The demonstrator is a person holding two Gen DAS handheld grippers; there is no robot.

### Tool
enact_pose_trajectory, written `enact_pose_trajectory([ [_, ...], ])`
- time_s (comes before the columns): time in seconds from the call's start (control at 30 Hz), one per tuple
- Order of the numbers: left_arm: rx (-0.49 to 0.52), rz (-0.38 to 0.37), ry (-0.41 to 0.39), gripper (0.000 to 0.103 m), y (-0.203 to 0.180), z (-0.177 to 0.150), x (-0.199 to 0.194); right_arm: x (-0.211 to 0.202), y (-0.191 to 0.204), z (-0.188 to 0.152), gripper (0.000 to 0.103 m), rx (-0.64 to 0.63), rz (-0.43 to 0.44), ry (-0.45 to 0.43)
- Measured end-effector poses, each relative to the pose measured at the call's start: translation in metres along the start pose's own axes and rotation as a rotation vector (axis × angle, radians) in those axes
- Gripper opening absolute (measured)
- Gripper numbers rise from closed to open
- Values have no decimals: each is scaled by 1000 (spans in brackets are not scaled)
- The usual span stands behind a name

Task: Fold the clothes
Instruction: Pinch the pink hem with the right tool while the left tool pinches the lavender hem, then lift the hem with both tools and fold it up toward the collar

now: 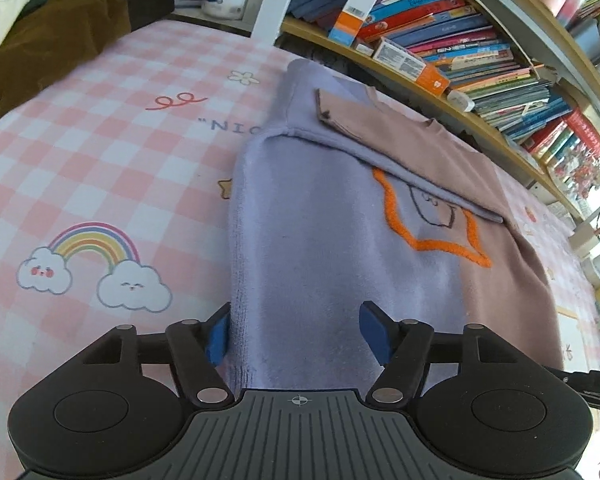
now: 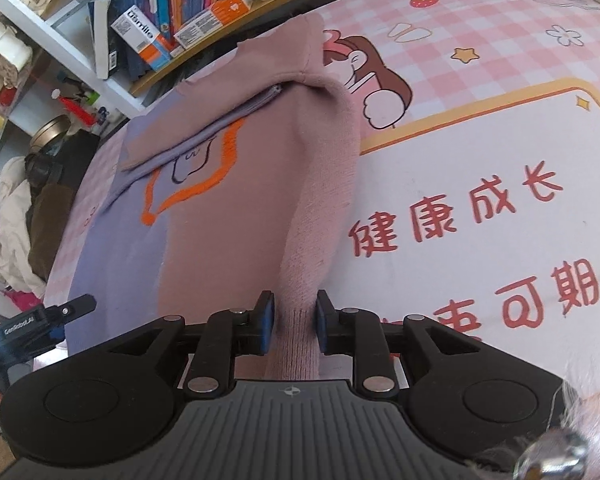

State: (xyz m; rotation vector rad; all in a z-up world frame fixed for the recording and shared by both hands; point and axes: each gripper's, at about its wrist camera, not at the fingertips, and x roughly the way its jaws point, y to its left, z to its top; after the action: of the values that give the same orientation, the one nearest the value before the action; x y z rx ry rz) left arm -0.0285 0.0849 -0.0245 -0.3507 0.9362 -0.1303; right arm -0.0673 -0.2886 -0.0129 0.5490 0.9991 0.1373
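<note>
Your left gripper [image 1: 298, 334] stands spread across the sweater's [image 1: 340, 240] lilac hem, pads clear; your right gripper [image 2: 296, 322] pinches the pink sleeve [image 2: 320, 208].

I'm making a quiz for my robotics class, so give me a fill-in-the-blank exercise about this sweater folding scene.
1. The star outline on the sweater is ____.
2. The right gripper pinches the sweater's ____ half.
3. The bedsheet has a pink and white ____ pattern.
4. Past the bed, the shelves hold mostly ____.

Missing words: orange; pink; checked; books
</note>
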Motion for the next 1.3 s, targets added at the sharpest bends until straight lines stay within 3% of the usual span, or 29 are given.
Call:
enact_pose_trajectory([
  [0.1, -7, -6, -16, 59, 0, 0, 1, 0, -2, 0, 12, 0, 1, -4],
  [0.13, -8, -1, -15, 51, 0, 1, 1, 0, -3, -1, 11, 2, -1, -5],
  [0.2, -10, 2, -3, 16, 3, 1, 2, -1, -5, -2, 11, 5, -1, -6],
  [0.27, -14, -6, 13, 5, 7, 0, 3, -3, -7, -3, 10, 7, 0, -6],
  [0.67, -64, -27, -1, 4, 15, -32, -35, -35, -25, -26, 10, 10, 39, 31],
  [1.3, -166, -131, -41, 4, 5, -94, -87, -100, -45, -78, 10, -23, 116, 47],
])
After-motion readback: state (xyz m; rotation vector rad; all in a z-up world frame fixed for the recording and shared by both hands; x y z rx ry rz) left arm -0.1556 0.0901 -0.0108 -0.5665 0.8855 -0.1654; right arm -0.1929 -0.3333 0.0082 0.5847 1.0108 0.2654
